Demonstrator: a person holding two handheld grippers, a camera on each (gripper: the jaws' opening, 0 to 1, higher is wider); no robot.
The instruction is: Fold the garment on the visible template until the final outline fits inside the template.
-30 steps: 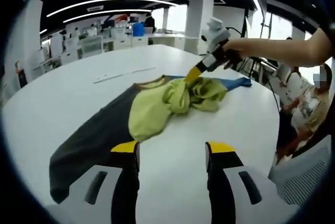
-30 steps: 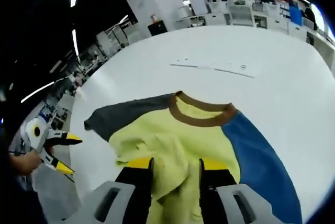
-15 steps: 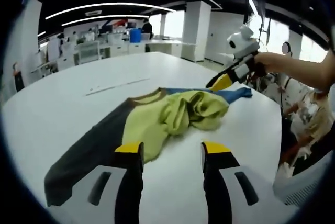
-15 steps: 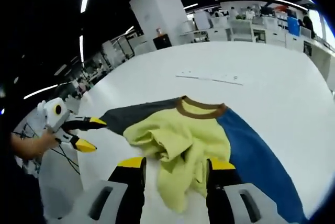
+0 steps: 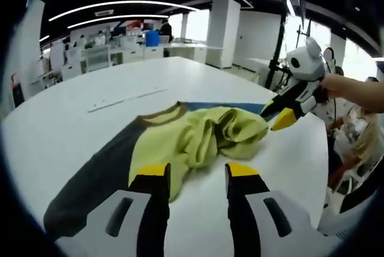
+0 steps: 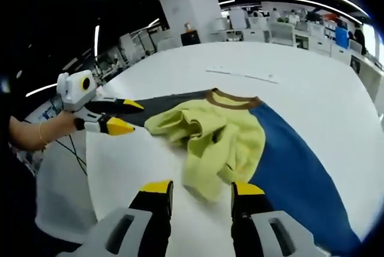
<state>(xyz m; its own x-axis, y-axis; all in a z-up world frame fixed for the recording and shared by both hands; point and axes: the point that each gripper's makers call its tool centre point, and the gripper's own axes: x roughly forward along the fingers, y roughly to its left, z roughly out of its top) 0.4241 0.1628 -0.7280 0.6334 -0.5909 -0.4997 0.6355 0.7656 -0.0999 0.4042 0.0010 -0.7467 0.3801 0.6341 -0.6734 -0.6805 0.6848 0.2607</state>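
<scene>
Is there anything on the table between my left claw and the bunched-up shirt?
Nothing visible stands in the way. In the left gripper view the left claw is open, and the yellow shirt lies just ahead of it on the white table. The right claw is off beyond the shirt, not in the path.

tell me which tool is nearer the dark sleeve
Left. The left tool hovers open just beside the dark sleeve. The right tool is open across the shirt, by its blue side.
</scene>
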